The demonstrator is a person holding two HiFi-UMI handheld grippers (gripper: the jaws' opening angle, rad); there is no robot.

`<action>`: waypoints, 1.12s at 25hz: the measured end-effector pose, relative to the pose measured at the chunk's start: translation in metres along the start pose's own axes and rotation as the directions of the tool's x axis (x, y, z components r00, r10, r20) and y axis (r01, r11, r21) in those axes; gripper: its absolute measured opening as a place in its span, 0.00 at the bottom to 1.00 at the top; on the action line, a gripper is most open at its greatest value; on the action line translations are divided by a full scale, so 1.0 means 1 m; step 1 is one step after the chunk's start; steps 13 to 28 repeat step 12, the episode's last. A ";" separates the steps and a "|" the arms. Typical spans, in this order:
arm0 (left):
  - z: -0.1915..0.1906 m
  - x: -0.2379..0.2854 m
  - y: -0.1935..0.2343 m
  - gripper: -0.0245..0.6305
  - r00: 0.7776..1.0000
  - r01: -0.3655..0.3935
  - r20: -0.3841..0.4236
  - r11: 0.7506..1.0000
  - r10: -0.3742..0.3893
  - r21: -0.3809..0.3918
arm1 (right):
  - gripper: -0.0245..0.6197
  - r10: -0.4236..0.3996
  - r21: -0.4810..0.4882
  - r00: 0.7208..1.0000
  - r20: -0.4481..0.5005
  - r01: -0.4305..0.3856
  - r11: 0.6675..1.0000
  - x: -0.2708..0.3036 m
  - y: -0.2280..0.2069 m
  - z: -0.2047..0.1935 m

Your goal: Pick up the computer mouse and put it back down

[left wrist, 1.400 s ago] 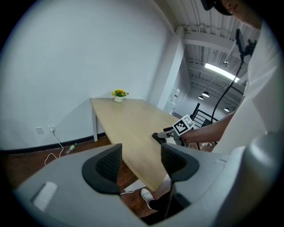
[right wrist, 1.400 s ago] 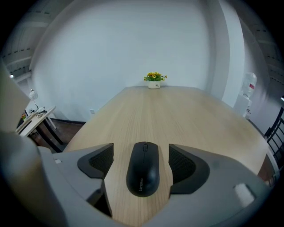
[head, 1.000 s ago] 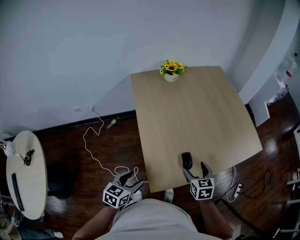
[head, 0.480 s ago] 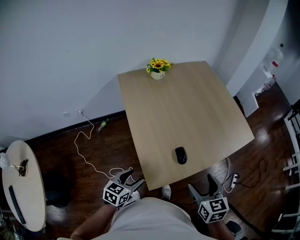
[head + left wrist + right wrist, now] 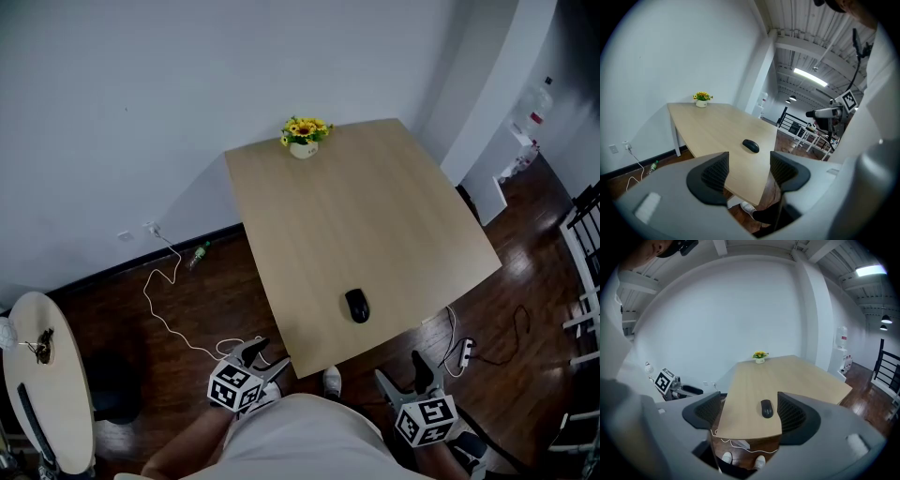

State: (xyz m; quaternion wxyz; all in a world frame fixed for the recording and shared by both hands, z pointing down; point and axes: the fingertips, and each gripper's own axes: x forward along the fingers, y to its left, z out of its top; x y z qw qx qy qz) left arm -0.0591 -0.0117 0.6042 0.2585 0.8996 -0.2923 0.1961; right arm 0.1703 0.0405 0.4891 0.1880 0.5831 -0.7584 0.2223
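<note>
Lying flat on the table [image 5: 375, 206], the mouse [image 5: 356, 306] sits near the front edge, its long axis pointing roughly away from the person. Nothing touches it. A flower pot [image 5: 303, 139] stands at the far edge, well apart and no obstruction.

Right gripper [image 5: 403, 372]: off the table, below the near edge and close to the body. Its jaws stand wide and are closing slightly, with nothing between the pads. In the right gripper view the mouse lies straight ahead, framed between the jaws but well beyond them.

Left gripper [image 5: 261, 358]: also off the table, by the near left corner, jaws apart and empty.

Assessment: these views do not settle whether a pick-up is pending or the put-down is complete. If a grasp is due, the right gripper is better placed.

- Approach over the edge with jaws wide.
- Straddle the mouse across its narrow width, pads low on the sides.
- Close gently — the rounded shell likely slips if pinched high.
- Set it down flat, clear of the edge.
</note>
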 end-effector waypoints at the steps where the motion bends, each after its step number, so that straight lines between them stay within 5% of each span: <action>1: 0.001 -0.001 0.000 0.44 1.000 0.000 0.001 1.000 0.000 0.001 | 0.64 0.001 0.002 1.000 0.001 -0.001 1.000 0.000 0.001 0.000; 28: -0.004 -0.009 0.006 0.44 1.000 -0.016 0.000 1.000 0.016 -0.007 | 0.64 0.014 -0.009 1.000 0.002 -0.014 1.000 0.004 0.007 0.002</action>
